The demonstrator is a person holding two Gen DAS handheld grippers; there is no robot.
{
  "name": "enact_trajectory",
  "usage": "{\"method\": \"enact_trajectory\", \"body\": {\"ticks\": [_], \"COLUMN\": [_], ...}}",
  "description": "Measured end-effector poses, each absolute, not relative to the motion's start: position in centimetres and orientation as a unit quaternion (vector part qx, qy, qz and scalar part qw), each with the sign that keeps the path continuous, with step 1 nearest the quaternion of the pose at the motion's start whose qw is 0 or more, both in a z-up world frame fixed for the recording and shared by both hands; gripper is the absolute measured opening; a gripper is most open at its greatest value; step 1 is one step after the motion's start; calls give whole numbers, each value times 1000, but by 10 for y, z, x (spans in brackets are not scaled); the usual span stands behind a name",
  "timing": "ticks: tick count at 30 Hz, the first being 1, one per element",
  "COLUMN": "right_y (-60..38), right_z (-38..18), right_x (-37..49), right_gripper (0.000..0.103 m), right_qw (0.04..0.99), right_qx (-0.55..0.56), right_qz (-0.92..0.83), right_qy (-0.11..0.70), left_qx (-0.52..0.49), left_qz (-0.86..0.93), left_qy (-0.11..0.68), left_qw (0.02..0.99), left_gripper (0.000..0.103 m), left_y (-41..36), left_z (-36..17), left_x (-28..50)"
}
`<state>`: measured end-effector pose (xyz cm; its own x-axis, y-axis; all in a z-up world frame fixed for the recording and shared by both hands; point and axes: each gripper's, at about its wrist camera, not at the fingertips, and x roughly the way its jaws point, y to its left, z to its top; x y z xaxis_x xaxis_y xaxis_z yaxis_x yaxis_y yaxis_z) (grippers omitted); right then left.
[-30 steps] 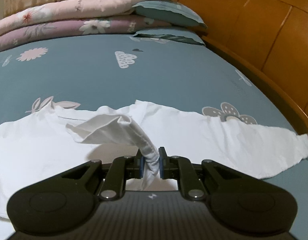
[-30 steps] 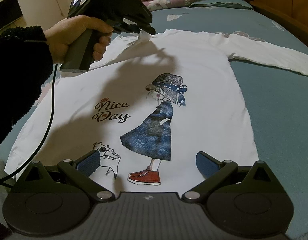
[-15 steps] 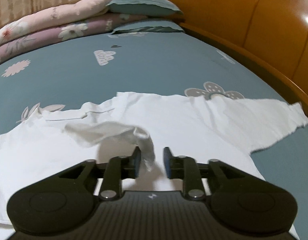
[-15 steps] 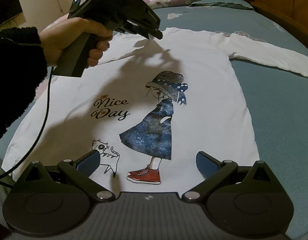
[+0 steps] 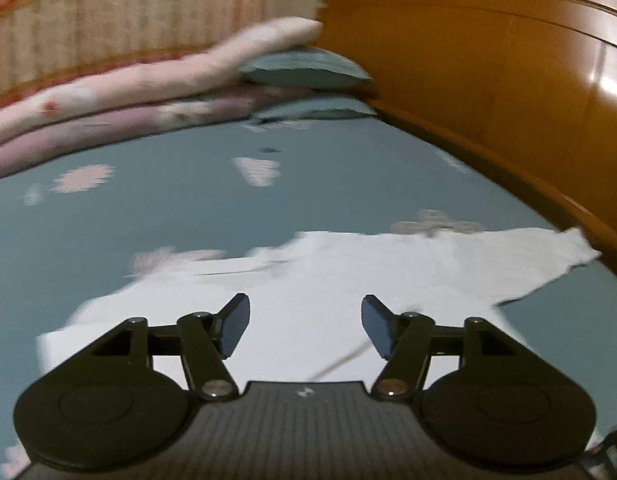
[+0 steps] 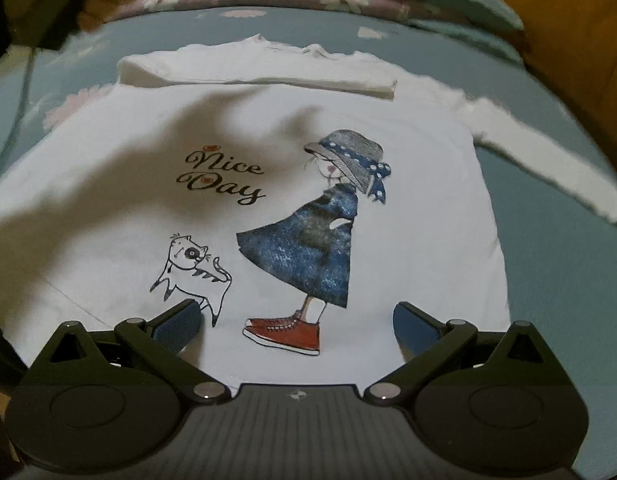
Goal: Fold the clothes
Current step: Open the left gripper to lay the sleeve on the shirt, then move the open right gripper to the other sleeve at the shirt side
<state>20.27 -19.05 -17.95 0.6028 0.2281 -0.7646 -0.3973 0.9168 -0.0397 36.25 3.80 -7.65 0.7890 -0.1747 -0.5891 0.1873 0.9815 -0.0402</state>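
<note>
Now that the left claw (image 5: 305,326) has dropped the sleeve (image 6: 256,74), jaws opening and empty, it lies folded across the white shirt (image 6: 268,184) at twelve o'clock; right claw (image 6: 296,322) hovers spread, other sleeve (image 6: 548,160) at two o'clock unfolded.

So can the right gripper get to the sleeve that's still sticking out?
Probably yes. The right gripper is open and empty, and the unfolded sleeve lies flat on the bed sheet with nothing on it.

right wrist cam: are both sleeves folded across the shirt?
No. Only one sleeve lies folded across the chest of the white shirt; the other sleeve stretches out over the blue bedsheet.
</note>
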Motion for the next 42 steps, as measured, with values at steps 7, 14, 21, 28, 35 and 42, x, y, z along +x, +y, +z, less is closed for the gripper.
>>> {"method": "enact_trajectory", "body": {"ticks": [7, 14, 21, 28, 35, 42], "right_y": [-201, -199, -178, -160, -151, -146], "right_z": [-167, -140, -119, -111, -110, -109], "right_x": [222, 238, 252, 265, 270, 276], "right_gripper": [103, 103, 103, 103, 103, 103], "right_qw": [882, 897, 912, 919, 919, 920], "right_qx": [-32, -4, -41, -43, -47, -42], "right_qz": [164, 147, 140, 143, 151, 177], "right_qy": [441, 416, 383, 364, 361, 346], "left_qx": [-13, -26, -26, -83, -143, -214], "left_qz": [9, 34, 95, 139, 130, -31], "left_qy": [331, 357, 343, 326, 326, 255], "left_qw": [944, 933, 934, 932, 925, 942], "left_gripper": [74, 74, 74, 79, 78, 82], "left_y": [134, 158, 174, 205, 224, 212], "left_z": [-112, -157, -177, -188, -165, -140], "left_x": [324, 324, 340, 321, 304, 325]}}
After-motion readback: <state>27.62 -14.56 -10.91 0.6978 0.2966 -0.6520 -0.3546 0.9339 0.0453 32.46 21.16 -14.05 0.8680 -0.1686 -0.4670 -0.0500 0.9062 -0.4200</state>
